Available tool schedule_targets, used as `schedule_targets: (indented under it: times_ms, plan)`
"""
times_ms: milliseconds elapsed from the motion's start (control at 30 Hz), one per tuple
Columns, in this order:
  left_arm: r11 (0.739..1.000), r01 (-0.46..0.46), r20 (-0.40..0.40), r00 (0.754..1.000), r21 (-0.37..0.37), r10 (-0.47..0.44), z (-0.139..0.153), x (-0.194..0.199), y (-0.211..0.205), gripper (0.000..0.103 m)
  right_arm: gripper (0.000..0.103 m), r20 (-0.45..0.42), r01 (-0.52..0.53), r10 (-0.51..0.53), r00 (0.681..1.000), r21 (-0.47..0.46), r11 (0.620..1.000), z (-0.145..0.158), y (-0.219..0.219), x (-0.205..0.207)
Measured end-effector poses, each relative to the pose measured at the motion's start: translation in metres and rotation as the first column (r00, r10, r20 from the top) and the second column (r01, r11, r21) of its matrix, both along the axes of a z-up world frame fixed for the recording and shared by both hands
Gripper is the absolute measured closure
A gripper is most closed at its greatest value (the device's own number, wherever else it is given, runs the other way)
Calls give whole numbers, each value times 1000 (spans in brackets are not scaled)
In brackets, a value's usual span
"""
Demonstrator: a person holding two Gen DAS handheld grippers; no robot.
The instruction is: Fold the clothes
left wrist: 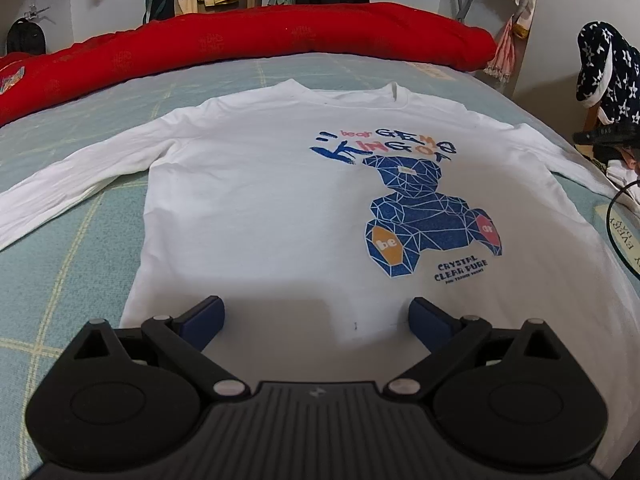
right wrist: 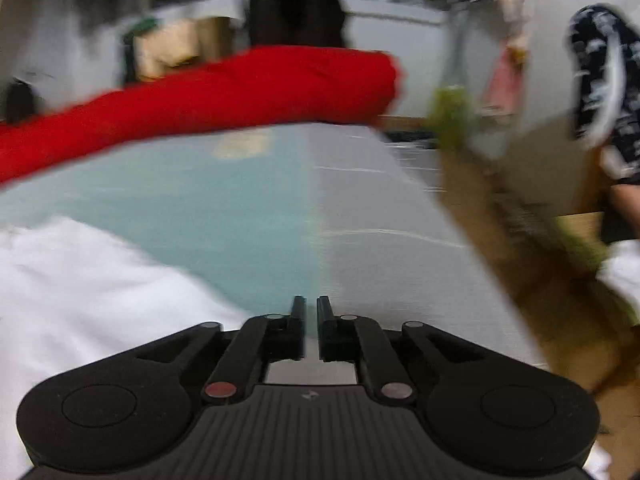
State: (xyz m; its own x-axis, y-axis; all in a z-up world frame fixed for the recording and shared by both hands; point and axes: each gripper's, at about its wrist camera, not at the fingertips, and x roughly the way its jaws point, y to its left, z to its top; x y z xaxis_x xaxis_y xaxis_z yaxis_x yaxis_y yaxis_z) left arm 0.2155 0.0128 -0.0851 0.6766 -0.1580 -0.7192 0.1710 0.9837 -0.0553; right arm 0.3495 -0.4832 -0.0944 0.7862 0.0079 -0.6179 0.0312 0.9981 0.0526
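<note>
On checked bedsheet (left wrist: 72,264): white long-sleeve shirt (left wrist: 256,208) flat, print up. Left gripper (left wrist: 316,322) over hem, jaws spread wide, empty. Right gripper (right wrist: 311,322) clenched, nothing between jaws.

We hold our left gripper (left wrist: 316,320) tilted downward, its jaws spread wide apart, the blue pads (left wrist: 426,318) facing each other across a broad gap with nothing pinched between them. Our right gripper (right wrist: 311,322) also points downward, its two dark fingers (right wrist: 298,320) drawn nearly together, only a thin slit left between the jaws and nothing gripped in it. The right wrist view is smeared with motion blur, while the left wrist view is sharp and steady
</note>
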Motion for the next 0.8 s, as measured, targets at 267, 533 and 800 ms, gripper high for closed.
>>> schedule_targets:
  times_ms: [267, 533, 800]
  plan:
    - [1000, 4, -1, 1000, -7, -4, 1, 0, 2, 4, 46, -87, -115, 127, 988, 131, 985, -20, 58, 36]
    - [996, 86, 61, 995, -9, -85, 16, -7, -2, 4, 23, -21, 74, -71, 997, 213, 974, -12, 33, 26]
    - [990, 143, 55, 988, -15, -142, 20, -8, -24, 4, 4, -86, 137, -112, 990, 392, 910, -18, -45, -42]
